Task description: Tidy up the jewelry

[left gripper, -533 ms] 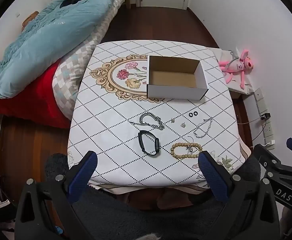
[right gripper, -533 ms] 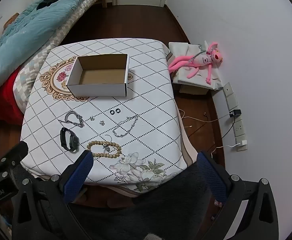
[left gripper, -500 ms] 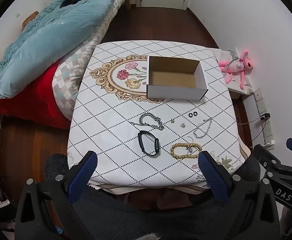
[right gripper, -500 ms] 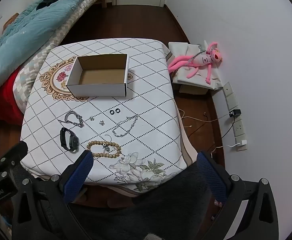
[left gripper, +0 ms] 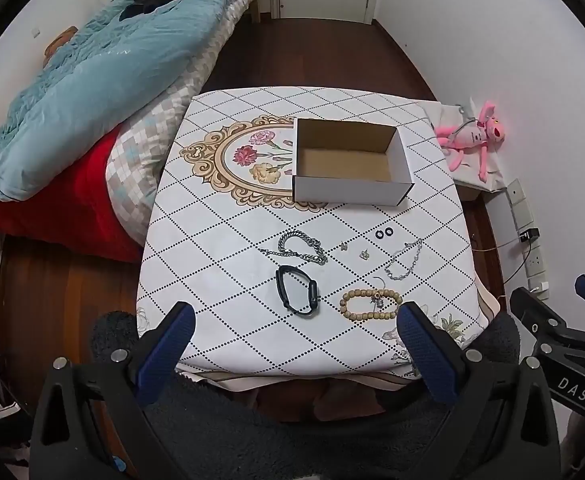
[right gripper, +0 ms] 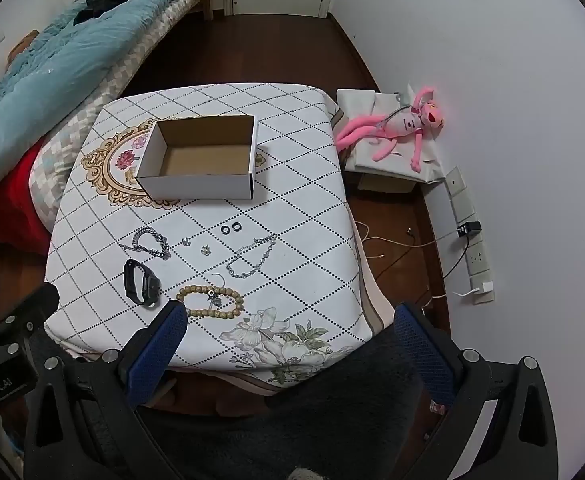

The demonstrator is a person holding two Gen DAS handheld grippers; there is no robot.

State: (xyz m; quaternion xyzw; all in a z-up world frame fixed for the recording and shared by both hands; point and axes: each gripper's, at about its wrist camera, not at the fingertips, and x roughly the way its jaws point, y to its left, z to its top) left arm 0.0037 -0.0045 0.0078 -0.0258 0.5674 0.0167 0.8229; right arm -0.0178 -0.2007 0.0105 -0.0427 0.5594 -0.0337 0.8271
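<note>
An open, empty white cardboard box (left gripper: 350,182) (right gripper: 196,184) stands on the table (left gripper: 220,280) (right gripper: 312,240). In front of it lie a silver chain bracelet (left gripper: 302,246) (right gripper: 150,242), a black wristband (left gripper: 297,296) (right gripper: 141,282), a wooden bead bracelet (left gripper: 370,305) (right gripper: 210,301), a thin silver chain (left gripper: 404,264) (right gripper: 252,262), two black rings (left gripper: 384,233) (right gripper: 229,227) and two small earrings (left gripper: 354,250) (right gripper: 196,246). My left gripper (left gripper: 294,340) and right gripper (right gripper: 288,336) are open and empty, held above the table's near edge.
A bed with a blue duvet (left gripper: 92,72) and red cover (left gripper: 60,208) lies left of the table. A pink plush toy (right gripper: 404,128) sits on a white bag at the right. Cables and wall sockets (right gripper: 472,248) run along the right wall.
</note>
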